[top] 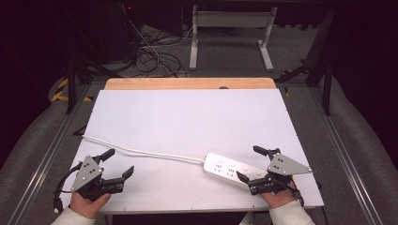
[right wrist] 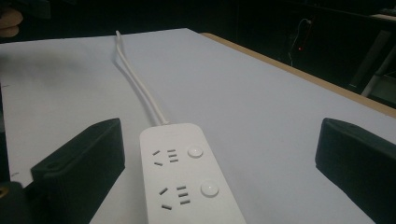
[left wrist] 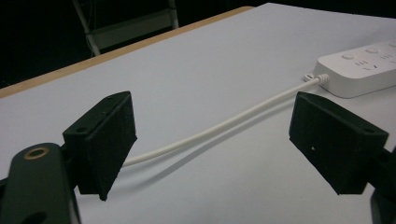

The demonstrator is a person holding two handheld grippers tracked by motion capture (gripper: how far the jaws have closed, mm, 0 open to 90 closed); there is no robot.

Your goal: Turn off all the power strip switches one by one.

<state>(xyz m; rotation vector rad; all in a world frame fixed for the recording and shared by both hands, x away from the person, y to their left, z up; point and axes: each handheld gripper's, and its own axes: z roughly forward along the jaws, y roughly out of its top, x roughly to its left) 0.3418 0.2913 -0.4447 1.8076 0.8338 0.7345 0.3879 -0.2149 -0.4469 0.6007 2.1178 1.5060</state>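
A long white plastic power strip (top: 233,169) lies flat on the white table (top: 187,117), at about 5 o'clock. Its thin white cord (top: 141,152) runs off toward 9 o'clock. The right claw (top: 253,163) is wide apart around the strip's near end, holding nothing. The left claw (top: 119,162) is wide apart at 7 o'clock, just beside the cord. It looks like the start. Next, I think, the right claw must close on the strip.
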